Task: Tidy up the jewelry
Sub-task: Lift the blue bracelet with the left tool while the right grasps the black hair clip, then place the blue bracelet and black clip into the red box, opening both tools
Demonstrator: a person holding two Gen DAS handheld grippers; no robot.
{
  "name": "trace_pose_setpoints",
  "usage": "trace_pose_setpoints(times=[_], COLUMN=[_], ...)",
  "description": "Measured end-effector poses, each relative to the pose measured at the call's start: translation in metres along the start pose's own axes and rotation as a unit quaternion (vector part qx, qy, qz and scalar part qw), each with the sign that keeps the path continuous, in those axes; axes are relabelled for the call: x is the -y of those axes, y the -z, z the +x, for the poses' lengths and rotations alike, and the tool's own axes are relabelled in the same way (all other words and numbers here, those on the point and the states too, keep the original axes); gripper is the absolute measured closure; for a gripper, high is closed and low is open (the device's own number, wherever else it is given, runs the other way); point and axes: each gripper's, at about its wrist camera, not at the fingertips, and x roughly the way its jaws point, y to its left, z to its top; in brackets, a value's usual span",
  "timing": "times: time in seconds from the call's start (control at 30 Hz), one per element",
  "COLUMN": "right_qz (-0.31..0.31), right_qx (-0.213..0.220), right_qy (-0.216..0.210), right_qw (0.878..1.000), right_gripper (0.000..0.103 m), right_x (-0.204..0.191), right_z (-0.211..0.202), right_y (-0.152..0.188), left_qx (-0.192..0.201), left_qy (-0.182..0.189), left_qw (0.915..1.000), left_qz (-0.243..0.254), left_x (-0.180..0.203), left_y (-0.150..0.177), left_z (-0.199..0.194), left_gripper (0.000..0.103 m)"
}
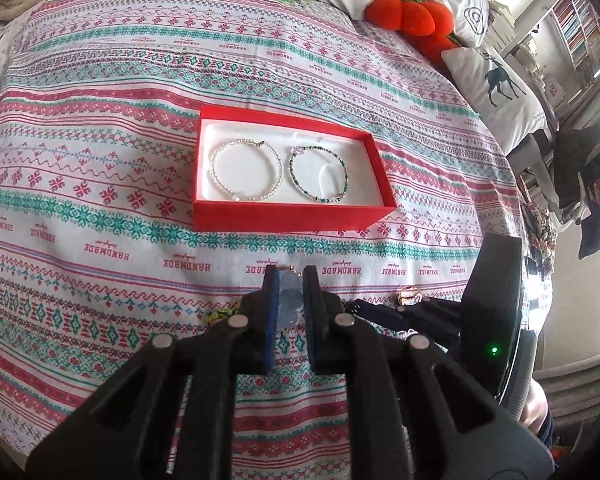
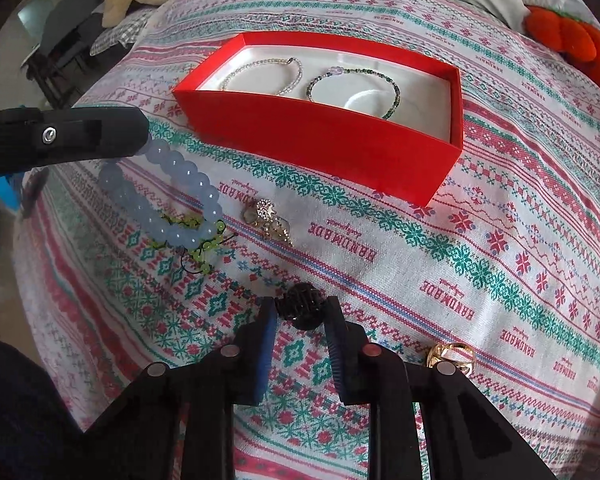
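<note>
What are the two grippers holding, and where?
Left gripper pinches the blue bead bracelet by its top beads. Right gripper squeezes a black bead bracelet at its sides.

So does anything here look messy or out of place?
Somewhat. Two bracelets lie neatly in the red box, but rings and a green beaded piece are scattered on the cloth.

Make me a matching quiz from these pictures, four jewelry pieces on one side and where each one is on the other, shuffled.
1. pale blue bead bracelet
2. pearl bracelet
3. black bead piece
4. gold ring

A. lying in the red box
B. between the right gripper fingers
C. hanging from the left gripper
D. loose on the patterned cloth

Pairs: 1-C, 2-A, 3-B, 4-D
</note>
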Motion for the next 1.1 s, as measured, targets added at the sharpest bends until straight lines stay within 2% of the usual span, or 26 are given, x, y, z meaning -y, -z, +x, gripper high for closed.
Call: trace_pose_setpoints(times=[0.37, 0.6, 0.83, 1.1], right_qz=[0.041, 0.051, 0.067, 0.119], right_qx=[0.042, 0.071, 0.121, 0.174], right_qy=[-0.02, -0.058, -0.083, -0.075], right_qw=[0.998, 0.994, 0.987, 0.975], right_gripper=[0.079, 0.079, 0.079, 0.079], right_x=[0.026, 0.035, 0.032, 0.053], right_z=[-0.028, -0.046, -0.062, -0.07], right_y=[0.0, -0.002, -0.012, -0.034], left_qx=[0.048, 0.063, 0.088, 0.123], left_qy=[0.047, 0.057, 0.073, 0.077], left_qw=[0.9977, 0.9964, 0.9934, 0.9893], left_qz=[-0.002, -0.004, -0.012, -0.018], left_x=[0.005, 0.008, 0.01, 0.009], left_y=[-0.007, -0.017, -0.03, -0.05], left_z=[-0.03, -0.031, -0.035, -0.03], left_gripper=[0.09, 0.09, 0.09, 0.09])
